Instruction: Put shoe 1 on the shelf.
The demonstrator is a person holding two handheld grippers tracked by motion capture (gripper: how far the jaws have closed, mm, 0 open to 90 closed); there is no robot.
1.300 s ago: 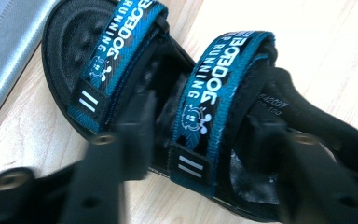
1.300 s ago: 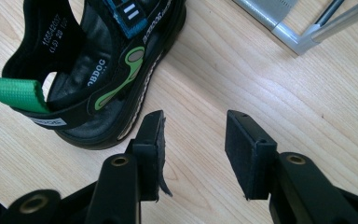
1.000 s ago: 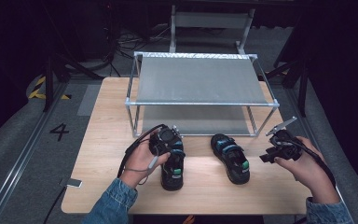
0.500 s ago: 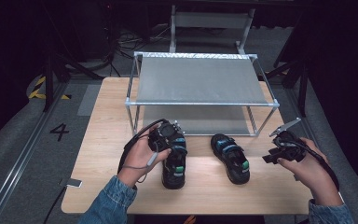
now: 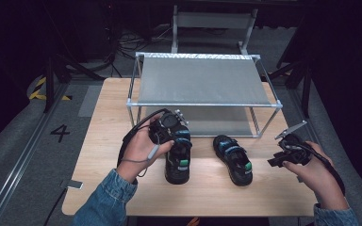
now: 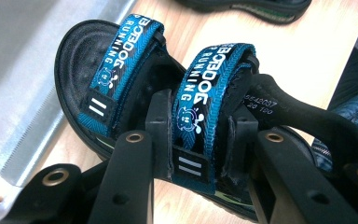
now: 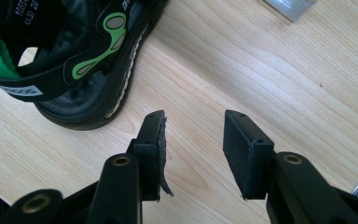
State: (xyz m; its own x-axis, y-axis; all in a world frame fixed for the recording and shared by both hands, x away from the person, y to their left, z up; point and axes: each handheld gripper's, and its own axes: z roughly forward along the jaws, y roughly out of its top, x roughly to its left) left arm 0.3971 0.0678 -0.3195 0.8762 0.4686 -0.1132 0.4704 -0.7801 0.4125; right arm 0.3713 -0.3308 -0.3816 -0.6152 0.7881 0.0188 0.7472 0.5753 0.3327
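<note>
While the left gripper [image 5: 176, 136] clamps its jaws across the rear blue strap of the left sandal [image 5: 177, 160], this looks like the pick-up step: the pads press that strap from both sides in the left gripper view, with the toe strap [image 6: 121, 51] lying free beyond. From the high view the sandal sits on the bench [image 5: 103, 141] just in front of the metal rack [image 5: 202, 104], toe towards the rack, though whether its sole has left the wood I cannot tell. The likely destination, to my eye, is one of the rack's grey shelves, and the next move would call for a clean lift with the strap held firm, then a carry forward under or over the front rail without clipping it.

Moving across, the right sandal [image 5: 233, 157] lies flat on the bench, near its partner but apart from it. Further right, the right gripper [image 5: 283, 149] waits beside it with jaws partly open and nothing between them, having just been narrowing a little. In the right gripper view bare wood shows between the pads [image 7: 244, 151], the sandal's heel off to one side. It would need to swing across onto a strap before closing.
</note>
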